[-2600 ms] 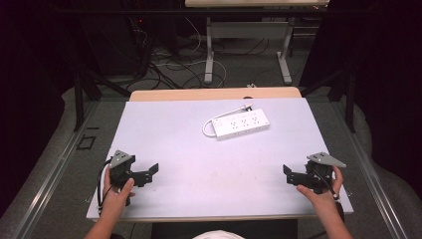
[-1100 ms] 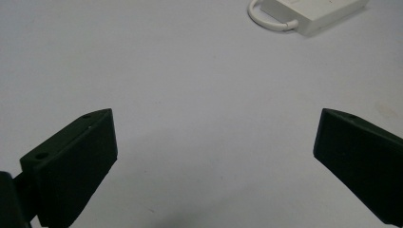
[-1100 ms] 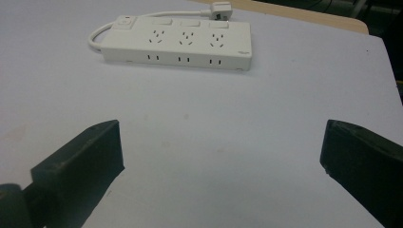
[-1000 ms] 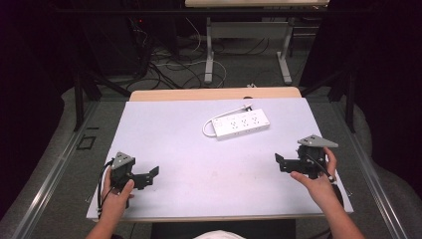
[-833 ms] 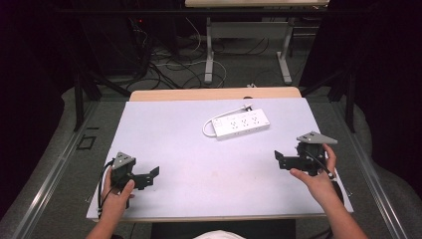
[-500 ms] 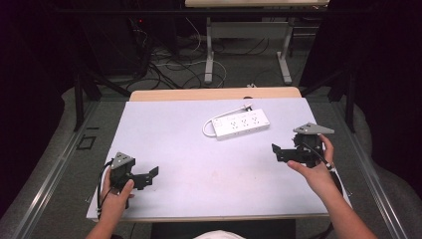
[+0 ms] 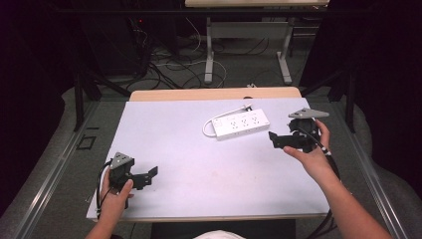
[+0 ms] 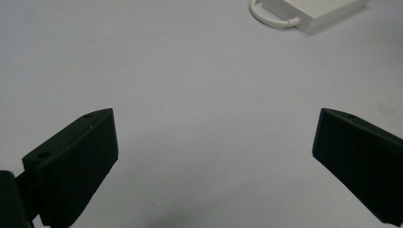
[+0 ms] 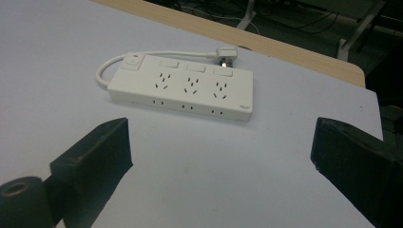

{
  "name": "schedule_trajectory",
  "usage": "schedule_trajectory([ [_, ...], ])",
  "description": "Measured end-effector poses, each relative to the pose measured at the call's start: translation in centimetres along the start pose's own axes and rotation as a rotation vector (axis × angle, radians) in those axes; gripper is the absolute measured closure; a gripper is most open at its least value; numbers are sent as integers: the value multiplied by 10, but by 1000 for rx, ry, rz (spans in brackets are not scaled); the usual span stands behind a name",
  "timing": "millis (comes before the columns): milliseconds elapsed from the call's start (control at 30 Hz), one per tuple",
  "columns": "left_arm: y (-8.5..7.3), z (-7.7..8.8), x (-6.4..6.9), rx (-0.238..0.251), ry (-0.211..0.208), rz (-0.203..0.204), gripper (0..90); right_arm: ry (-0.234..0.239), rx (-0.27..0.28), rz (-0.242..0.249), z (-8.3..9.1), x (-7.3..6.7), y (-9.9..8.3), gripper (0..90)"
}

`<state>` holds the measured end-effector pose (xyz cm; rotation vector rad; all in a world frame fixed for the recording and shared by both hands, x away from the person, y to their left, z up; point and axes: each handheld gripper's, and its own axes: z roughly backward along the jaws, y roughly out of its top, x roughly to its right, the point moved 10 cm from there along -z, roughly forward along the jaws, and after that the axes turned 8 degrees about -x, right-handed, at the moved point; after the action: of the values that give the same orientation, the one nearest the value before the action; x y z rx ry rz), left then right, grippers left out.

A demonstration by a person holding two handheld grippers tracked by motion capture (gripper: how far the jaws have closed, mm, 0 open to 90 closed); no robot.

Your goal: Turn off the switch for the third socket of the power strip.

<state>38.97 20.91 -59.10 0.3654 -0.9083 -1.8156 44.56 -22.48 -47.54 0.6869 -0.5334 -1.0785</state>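
- left gripper (image 7: 149,175) rests low at the table's (image 7: 164,129) near-left corner, jaws spread wide with nothing between them – idle.
- white power strip (image 7: 241,125) lies flat at the table's far middle, cord looped beside it.
- right gripper (image 7: 275,139) hovers just right of the strip, jaws wide, just narrowing slightly, nothing between them – approach step; next, i judge, line up and close on the strip's end.

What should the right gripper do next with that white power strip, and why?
Probably ease the right gripper forward and down toward the power strip: its jaws stand wide with nothing between them, the strip lies just ahead, untouched, and the left gripper sits far off.
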Motion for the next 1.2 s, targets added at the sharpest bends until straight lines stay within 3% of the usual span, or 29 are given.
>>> schedule_trajectory([
  [533, 0, 0, -1, 1, 0, 8, 18, 9, -54, -42, -22, 9, 32, 91],
  [733, 0, 0, -1, 1, 0, 9, 20, -17, -77, -49, -33, 18, 44, 116],
  [1200, 0, 0, -1, 0, -2, 12, 23, -28, -121, -77, -49, 29, 66, 155],
])
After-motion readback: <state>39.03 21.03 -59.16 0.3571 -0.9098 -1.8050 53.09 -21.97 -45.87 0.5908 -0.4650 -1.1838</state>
